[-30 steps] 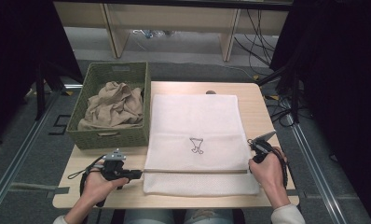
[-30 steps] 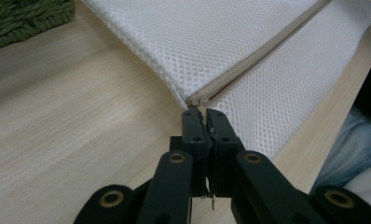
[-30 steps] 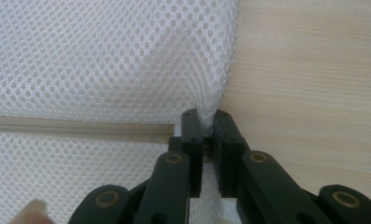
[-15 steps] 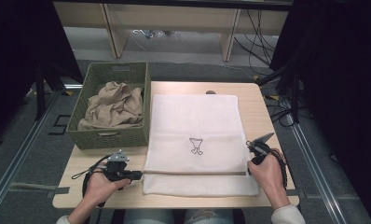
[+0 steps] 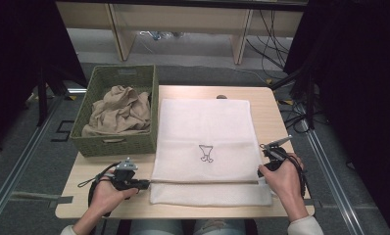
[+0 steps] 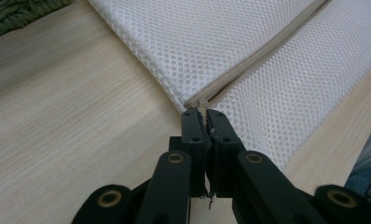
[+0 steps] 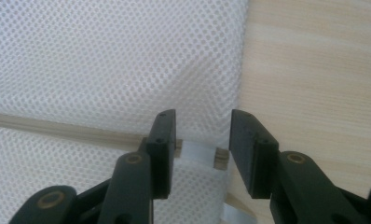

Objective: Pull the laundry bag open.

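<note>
Since the earlier frame your right gripper (image 5: 270, 152) has just been opening its jaws, and your right hand (image 5: 283, 182) is a little lower in the frame; the rest lies as before. In the right gripper view the two black jaws now stand apart, with the white zipper pull tab (image 7: 196, 155) lying between them, and neither pad presses on it, so this gripper has let go.

Your left gripper (image 5: 143, 184) is at the lower left of the high view, at the left end of the beige zipper (image 5: 205, 181). In the left gripper view its jaws (image 6: 204, 122) are closed together at the end of the zipper, where the tape meets the corner of the mesh. It looks like they pinch the cloth edge there.

The large white mesh laundry bag (image 5: 207, 127) lies flat in the centre of the light wooden table (image 5: 271, 105). It has a small dark printed figure (image 5: 206, 152) in the middle, and the zipper runs across its lower part from left to right.

At the upper left, the green woven basket (image 5: 114, 145) stands on the table, just beside the left edge of the bag. Crumpled beige cloth (image 5: 118, 108) lies inside the basket.
</note>
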A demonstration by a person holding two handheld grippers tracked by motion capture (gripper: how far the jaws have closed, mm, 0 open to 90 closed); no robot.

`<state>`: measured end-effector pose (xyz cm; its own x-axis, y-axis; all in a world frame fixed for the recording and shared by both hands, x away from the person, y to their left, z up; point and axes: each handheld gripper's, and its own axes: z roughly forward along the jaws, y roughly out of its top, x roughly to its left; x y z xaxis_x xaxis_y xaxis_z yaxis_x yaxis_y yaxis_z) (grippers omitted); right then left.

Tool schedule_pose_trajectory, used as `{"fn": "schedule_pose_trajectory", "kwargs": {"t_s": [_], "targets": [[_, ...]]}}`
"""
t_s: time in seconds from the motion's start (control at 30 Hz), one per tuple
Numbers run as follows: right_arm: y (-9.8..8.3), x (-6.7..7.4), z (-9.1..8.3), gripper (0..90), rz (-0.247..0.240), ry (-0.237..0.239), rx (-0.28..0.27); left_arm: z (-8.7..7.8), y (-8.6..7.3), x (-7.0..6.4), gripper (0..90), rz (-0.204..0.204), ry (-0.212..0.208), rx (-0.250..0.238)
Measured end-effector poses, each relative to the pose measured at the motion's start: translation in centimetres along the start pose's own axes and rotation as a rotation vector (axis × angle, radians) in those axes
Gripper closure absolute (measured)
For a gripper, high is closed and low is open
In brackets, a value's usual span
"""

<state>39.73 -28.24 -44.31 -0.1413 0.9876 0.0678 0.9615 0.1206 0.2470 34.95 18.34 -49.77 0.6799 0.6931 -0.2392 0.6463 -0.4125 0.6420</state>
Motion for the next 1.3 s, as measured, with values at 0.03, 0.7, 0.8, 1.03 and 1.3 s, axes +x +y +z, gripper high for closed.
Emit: {"fn": "schedule_pose_trajectory", "kwargs": {"t_s": [0.03, 0.7, 0.8, 1.03, 1.3], "targets": [[0.0, 0.1, 0.1, 61.8, 0.008, 0.005, -0.005, 0.1, 0.0, -0.1, 84.9, 0.002, 0.009, -0.004], [0.1, 0.8, 0.2, 61.3, -0.009, 0.020, -0.011, 0.7, 1.3, -2.6, 73.4, 0.024, -0.060, -0.074], [0.2, 1.1, 0.2, 60.8, -0.020, 0.029, -0.017, 1.0, 1.7, -2.7, 73.0, 0.043, -0.059, -0.080], [0.2, 1.2, 0.1, 60.6, -0.062, 0.044, -0.043, 1.0, 2.7, -3.3, 68.9, 0.066, -0.077, -0.132], [0.7, 2.3, -0.6, 60.7, -0.073, 0.077, -0.075, 0.8, 3.4, -3.5, 53.8, 0.111, -0.025, -0.175]]}}
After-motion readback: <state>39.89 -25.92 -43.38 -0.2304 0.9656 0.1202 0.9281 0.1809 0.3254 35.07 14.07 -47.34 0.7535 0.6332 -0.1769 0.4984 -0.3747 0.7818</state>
